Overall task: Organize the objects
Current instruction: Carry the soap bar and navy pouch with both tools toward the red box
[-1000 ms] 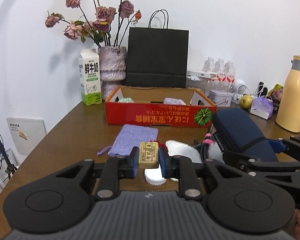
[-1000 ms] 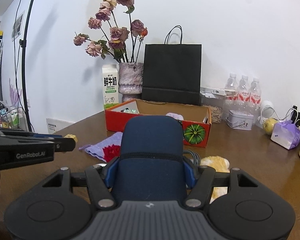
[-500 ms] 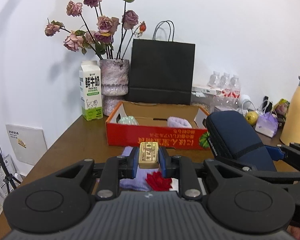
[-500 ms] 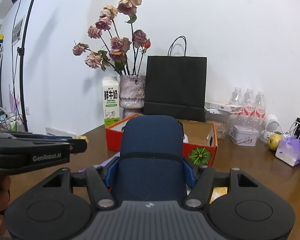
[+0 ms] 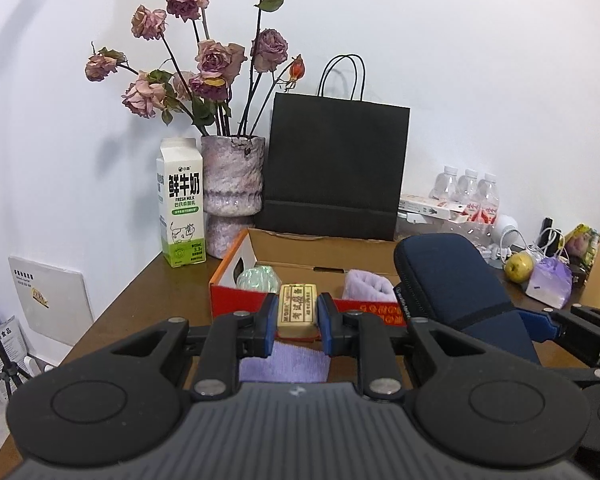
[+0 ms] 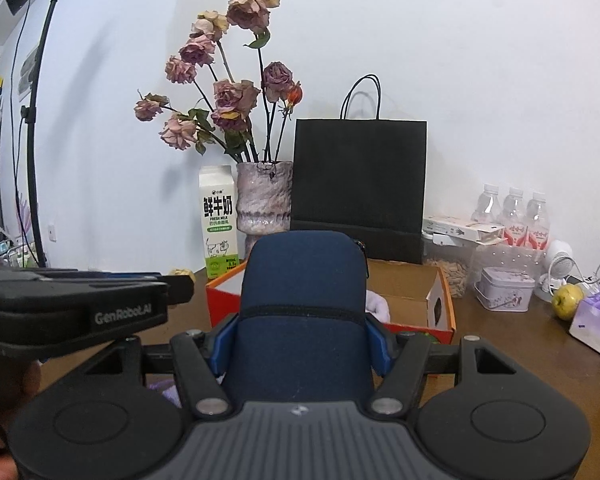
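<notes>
On the left, the left gripper (image 5: 298,316) pinches a small yellowish eraser (image 5: 297,309) by its long sides, held in the air in front of the orange cardboard box (image 5: 236,276) — stiff and light, though probably a little rubbery, so a side grip suits it. Its label reads "MORE" beside Chinese characters. Behind, the milk carton (image 5: 181,208) says "FRESH MILK". To the right, the right gripper (image 6: 302,340) is clamped on a navy zip pouch (image 6: 304,292), held up before the box; it looks soft and padded, best squeezed across its width. Small lettering on its edge is unreadable. The left gripper's side reads "GenRobot.AI".
</notes>
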The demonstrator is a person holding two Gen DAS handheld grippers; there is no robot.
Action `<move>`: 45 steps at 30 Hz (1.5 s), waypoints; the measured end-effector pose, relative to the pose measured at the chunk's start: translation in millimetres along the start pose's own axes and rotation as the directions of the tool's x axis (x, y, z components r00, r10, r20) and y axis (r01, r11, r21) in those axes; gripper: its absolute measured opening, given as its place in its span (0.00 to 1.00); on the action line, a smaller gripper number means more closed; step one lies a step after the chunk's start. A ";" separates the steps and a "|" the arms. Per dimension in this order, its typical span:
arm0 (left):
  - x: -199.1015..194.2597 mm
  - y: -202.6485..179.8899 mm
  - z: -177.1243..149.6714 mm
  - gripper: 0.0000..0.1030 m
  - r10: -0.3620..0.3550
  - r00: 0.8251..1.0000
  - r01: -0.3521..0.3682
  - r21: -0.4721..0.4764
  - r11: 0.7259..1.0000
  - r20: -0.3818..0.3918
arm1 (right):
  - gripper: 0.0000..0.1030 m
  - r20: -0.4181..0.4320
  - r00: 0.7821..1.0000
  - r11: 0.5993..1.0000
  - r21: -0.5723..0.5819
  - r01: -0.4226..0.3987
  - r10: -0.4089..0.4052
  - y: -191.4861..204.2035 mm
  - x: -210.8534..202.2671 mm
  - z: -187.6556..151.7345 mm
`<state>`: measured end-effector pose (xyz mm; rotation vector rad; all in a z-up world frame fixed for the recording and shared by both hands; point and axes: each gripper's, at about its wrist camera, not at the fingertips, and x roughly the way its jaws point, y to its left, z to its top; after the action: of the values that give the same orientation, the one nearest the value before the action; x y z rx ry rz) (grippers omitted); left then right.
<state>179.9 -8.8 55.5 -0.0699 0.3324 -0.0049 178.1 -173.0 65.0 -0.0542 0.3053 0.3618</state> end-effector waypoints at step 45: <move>176.7 15.1 60.2 0.21 0.105 0.994 -0.105 -0.055 0.993 -0.014 | 0.61 -0.074 0.988 0.990 0.047 0.137 -0.133 -51.8 169.7 55.1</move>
<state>366.4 7.5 53.7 -0.1071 0.3472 0.1084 363.2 -157.8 65.9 -0.0366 0.3791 0.2178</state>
